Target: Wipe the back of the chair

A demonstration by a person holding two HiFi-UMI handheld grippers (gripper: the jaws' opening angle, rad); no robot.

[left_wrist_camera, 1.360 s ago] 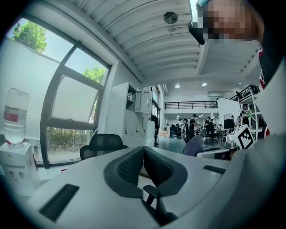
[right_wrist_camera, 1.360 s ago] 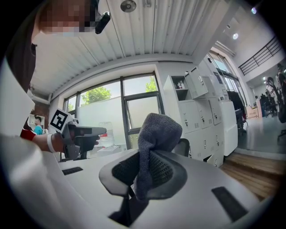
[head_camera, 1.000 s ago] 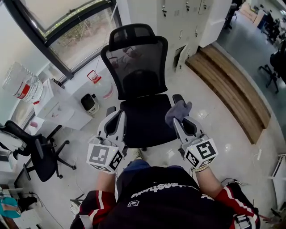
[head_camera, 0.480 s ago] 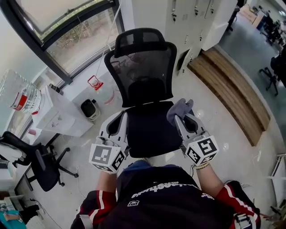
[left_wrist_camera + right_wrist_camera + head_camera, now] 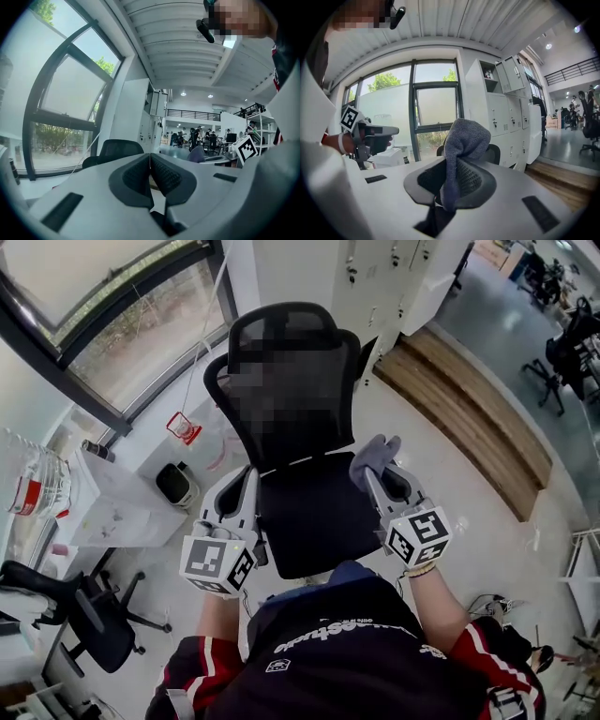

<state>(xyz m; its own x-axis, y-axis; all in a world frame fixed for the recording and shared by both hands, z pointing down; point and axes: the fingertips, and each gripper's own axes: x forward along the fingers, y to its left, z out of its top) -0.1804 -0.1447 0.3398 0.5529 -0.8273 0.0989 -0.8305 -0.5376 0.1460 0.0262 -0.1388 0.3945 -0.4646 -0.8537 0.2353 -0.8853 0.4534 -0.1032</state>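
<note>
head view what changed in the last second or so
The camera moved in over the office chair and swung slightly; both grippers barely shifted beside its seat. Nothing grasped or released: the right gripper is still shut on the grey cloth, the left gripper still shut, empty. The cloth is not yet on the chair.

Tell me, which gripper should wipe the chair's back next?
Probably the right gripper: its jaws pinch the grey cloth, close to the chair back. The left gripper is shut on nothing.

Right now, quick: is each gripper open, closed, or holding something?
Left gripper: closed, holding nothing.
Right gripper: closed on the grey cloth.
</note>
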